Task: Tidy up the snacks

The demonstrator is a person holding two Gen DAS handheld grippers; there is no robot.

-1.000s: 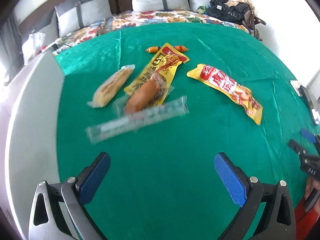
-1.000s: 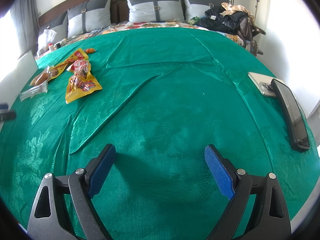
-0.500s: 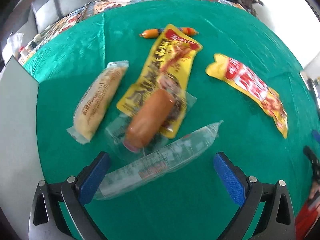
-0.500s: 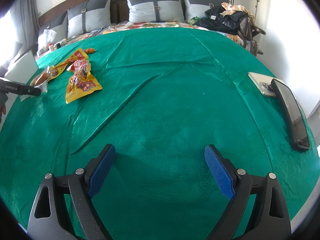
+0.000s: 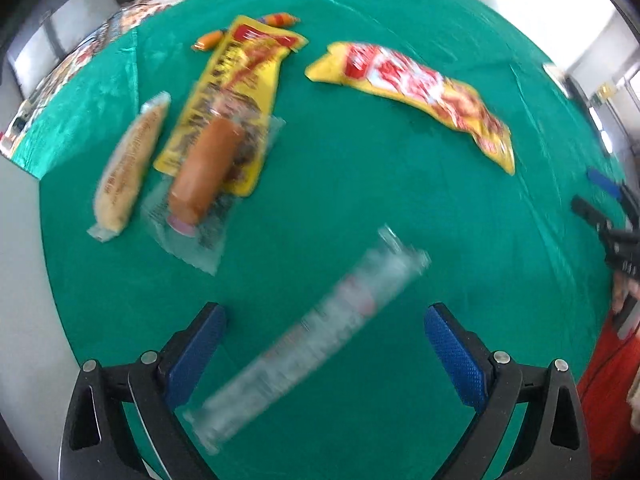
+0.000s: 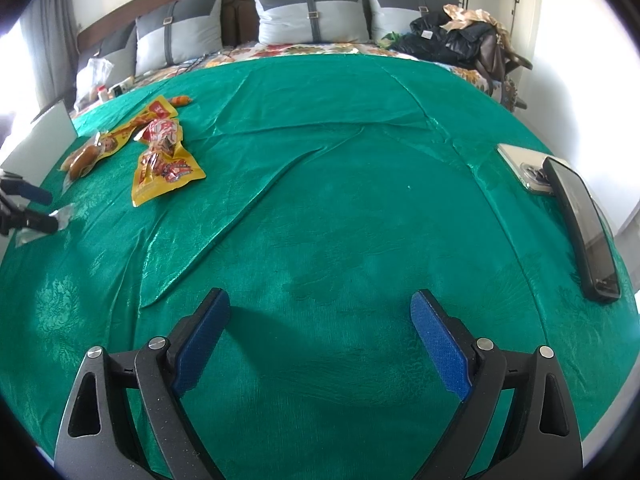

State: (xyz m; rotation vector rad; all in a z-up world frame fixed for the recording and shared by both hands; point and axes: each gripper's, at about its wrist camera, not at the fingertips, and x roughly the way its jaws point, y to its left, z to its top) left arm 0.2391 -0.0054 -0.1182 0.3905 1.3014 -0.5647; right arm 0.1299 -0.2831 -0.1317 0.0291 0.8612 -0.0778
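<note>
In the left wrist view my left gripper (image 5: 324, 344) is open over a long clear-wrapped snack stick (image 5: 312, 332) that lies diagonally between its fingers, blurred. Beyond lie a brown sausage in clear wrap (image 5: 204, 172), a pale bread roll pack (image 5: 128, 168), a yellow pouch (image 5: 236, 92), a yellow-red pouch (image 5: 424, 92) and a small orange sausage (image 5: 212, 39). My right gripper (image 6: 320, 336) is open and empty over bare green cloth; the snacks (image 6: 164, 160) lie far to its left.
A green cloth (image 6: 340, 200) covers the bed. A white board (image 5: 20, 280) borders the left side. A phone (image 6: 524, 164) and a black device (image 6: 584, 228) lie at the right edge. Pillows (image 6: 312, 12) and dark bags (image 6: 452, 40) lie at the back.
My left gripper has moved forward and lower over the snacks. The clear-wrapped stick now lies between its fingers and sits apart from the sausage. My right gripper has not moved.
</note>
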